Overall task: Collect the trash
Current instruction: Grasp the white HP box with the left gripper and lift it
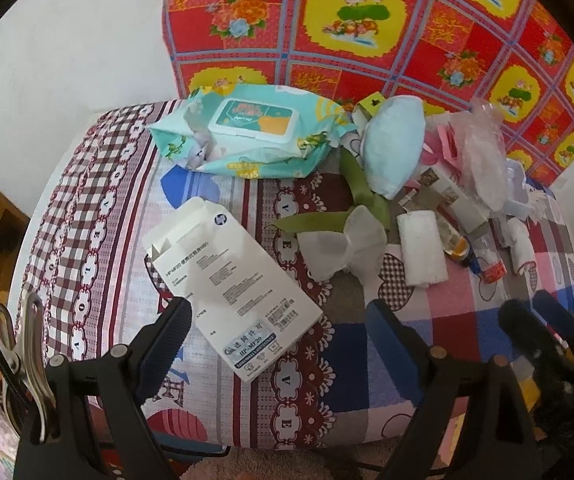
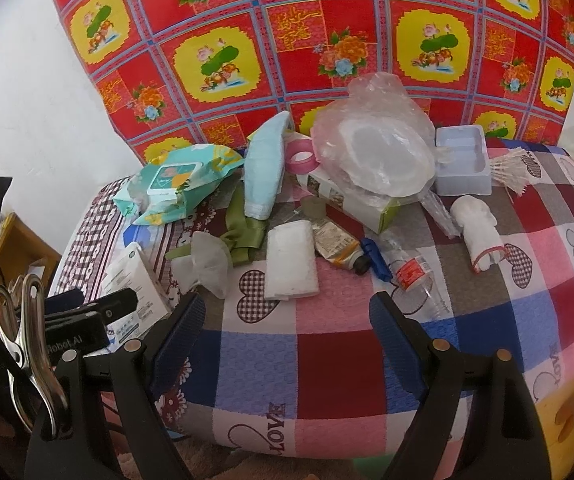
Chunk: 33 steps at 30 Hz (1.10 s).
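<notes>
grippers (image 1: 279, 316) (image 2: 287, 312) agape over trash (image 2: 291, 262)

Cloth (image 2: 327, 344) was checked red, blue, pink; backdrop (image 2: 271, 40) red-yellow floral; wipes pack (image 1: 247, 132) teal; box (image 1: 231, 280) white

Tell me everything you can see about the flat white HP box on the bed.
The white box is thin printed cardboard, flattened, with an open flap at its far end, a round blue logo, fine grey text, barcodes and a blue-edged sticker near its close end. It lies diagonally on the patterned cloth, empty-looking, between the open fingers of the left hand-held gripper.
</notes>
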Each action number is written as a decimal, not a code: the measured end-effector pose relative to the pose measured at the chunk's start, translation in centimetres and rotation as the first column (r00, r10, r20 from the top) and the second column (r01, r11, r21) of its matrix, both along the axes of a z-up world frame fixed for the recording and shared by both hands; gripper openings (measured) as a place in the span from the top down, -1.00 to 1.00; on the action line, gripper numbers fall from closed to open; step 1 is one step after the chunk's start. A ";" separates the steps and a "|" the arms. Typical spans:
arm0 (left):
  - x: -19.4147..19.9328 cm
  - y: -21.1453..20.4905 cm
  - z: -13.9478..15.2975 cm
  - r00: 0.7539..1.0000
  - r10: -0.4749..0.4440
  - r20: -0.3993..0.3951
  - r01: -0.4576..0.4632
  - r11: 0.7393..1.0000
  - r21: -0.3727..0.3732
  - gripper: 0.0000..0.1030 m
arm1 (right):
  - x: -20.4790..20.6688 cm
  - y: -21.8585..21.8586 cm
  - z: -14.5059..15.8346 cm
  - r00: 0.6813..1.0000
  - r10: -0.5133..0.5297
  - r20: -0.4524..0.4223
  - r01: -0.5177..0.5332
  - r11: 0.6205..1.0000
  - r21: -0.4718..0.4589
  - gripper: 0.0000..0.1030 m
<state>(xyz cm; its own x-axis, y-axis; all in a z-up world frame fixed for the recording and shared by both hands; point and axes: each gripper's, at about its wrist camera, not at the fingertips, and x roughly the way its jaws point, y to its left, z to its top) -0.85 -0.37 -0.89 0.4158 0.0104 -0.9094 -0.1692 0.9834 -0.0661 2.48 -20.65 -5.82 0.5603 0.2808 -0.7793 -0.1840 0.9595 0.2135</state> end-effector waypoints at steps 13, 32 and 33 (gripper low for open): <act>1.0 3.3 -1.4 0.988 0.143 -0.066 -0.145 0.989 -0.039 -0.78 | 1.3 -2.0 -0.9 1.000 0.004 -0.028 -0.003 0.999 0.037 -0.68; 5.8 5.0 -5.6 0.927 0.318 -0.198 -0.326 0.945 -0.007 -0.89 | 3.0 -4.2 -2.6 0.997 0.058 -0.053 -0.053 0.993 0.102 -0.68; 6.1 4.9 -5.8 0.924 0.327 -0.200 -0.332 0.943 0.006 -0.89 | 3.1 -4.3 -2.7 0.997 0.061 -0.054 -0.055 0.993 0.105 -0.68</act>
<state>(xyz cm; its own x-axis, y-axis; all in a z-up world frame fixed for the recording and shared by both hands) 5.20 4.57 -6.69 0.2073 0.0906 -0.9741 -0.4957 0.8682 -0.0247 5.61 -24.97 -8.52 0.4964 0.3920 -0.7746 -0.2237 0.9199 0.3222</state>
